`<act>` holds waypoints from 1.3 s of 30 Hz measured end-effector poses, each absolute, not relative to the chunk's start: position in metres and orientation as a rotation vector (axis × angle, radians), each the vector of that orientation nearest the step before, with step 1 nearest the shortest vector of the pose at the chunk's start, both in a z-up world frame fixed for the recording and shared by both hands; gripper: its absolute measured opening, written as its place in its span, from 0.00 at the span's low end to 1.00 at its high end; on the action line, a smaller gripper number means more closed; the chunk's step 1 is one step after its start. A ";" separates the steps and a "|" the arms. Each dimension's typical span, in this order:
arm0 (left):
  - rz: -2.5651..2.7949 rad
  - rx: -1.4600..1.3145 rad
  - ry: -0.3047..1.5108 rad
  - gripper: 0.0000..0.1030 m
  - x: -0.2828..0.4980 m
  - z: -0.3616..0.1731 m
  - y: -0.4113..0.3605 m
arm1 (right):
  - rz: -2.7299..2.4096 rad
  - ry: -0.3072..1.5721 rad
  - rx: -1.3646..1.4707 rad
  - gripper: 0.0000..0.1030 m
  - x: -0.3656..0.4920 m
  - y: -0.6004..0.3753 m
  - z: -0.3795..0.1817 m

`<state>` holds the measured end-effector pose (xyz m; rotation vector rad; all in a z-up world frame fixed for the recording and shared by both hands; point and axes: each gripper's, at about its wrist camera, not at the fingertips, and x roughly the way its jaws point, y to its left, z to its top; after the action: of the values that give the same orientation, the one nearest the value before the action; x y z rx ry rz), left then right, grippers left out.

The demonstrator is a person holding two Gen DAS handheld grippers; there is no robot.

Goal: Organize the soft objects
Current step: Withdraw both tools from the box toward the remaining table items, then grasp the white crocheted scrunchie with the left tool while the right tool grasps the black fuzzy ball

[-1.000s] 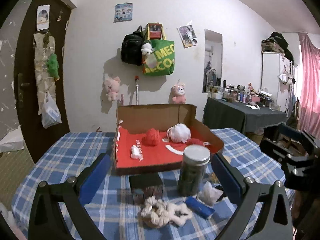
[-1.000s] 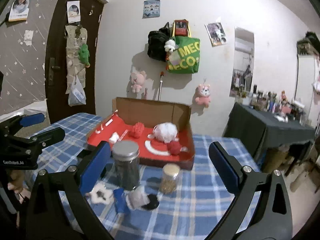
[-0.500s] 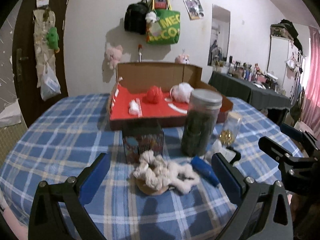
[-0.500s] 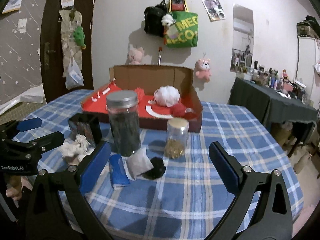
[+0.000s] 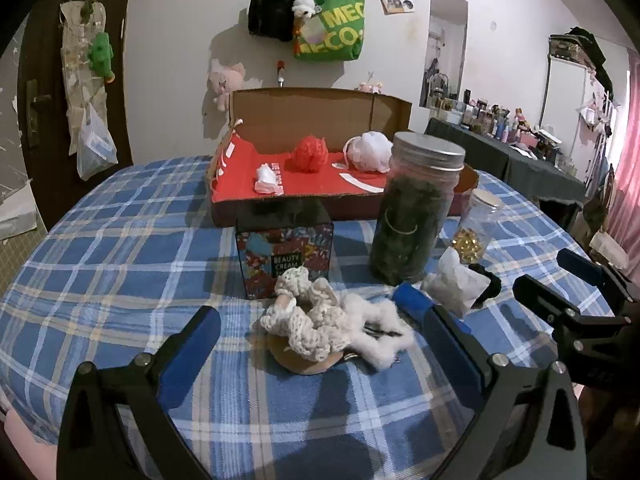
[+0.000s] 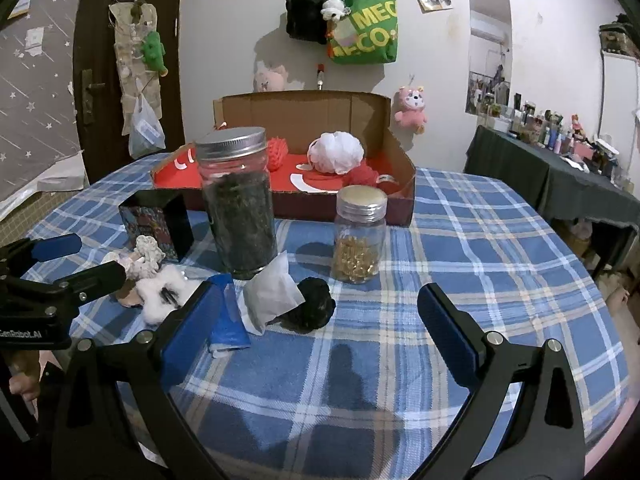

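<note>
A cream knitted scrunchie (image 5: 304, 320) and a white fluffy piece (image 5: 376, 332) lie on the blue plaid table, right in front of my open, empty left gripper (image 5: 320, 344). They also show in the right wrist view (image 6: 148, 264). My open, empty right gripper (image 6: 316, 316) hovers just before a black soft lump (image 6: 314, 308), a white pouch (image 6: 272, 296) and a blue packet (image 6: 226, 320). A cardboard box with a red floor (image 5: 312, 184) at the back holds a red pouf (image 5: 310, 154), a white pouf (image 5: 370, 152) and a small white item (image 5: 267, 178).
A tall dark-filled jar (image 6: 240, 204), a small jar of golden capsules (image 6: 360, 236) and a patterned cream box (image 5: 286, 256) stand between the soft items and the cardboard box. A dark side table (image 6: 560, 176) with bottles is at the right.
Both grippers have dropped lower and moved closer to the table. The soft items now sit larger and nearer between the fingers. Both stay open.
</note>
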<state>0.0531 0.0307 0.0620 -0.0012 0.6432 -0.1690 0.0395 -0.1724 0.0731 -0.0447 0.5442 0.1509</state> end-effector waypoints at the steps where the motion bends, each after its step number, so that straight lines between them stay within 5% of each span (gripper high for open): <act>1: -0.168 -0.004 0.650 1.00 0.054 0.061 0.032 | 0.153 0.548 -0.042 0.97 0.040 -0.173 0.072; 16: -0.130 -0.033 0.723 0.98 0.084 0.045 0.046 | 0.201 0.658 0.115 0.96 0.074 -0.198 0.054; 20: -0.140 -0.034 0.760 0.86 0.093 0.039 0.046 | 0.244 0.716 0.226 0.55 0.090 -0.210 0.043; 22: -0.166 -0.040 0.794 0.70 0.099 0.034 0.046 | 0.278 0.766 0.284 0.40 0.099 -0.215 0.035; 23: -0.196 -0.050 0.813 0.51 0.102 0.031 0.045 | 0.306 0.792 0.326 0.30 0.104 -0.217 0.030; 27: -0.213 -0.078 0.820 0.32 0.104 0.030 0.048 | 0.385 0.801 0.437 0.24 0.106 -0.225 0.024; 39: -0.224 -0.073 0.765 0.30 0.093 0.050 0.046 | 0.385 0.727 0.374 0.23 0.091 -0.220 0.049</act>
<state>0.0928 0.0464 0.0497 -0.0725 0.7645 -0.2240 0.0913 -0.2195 0.0489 0.3743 0.7273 0.3847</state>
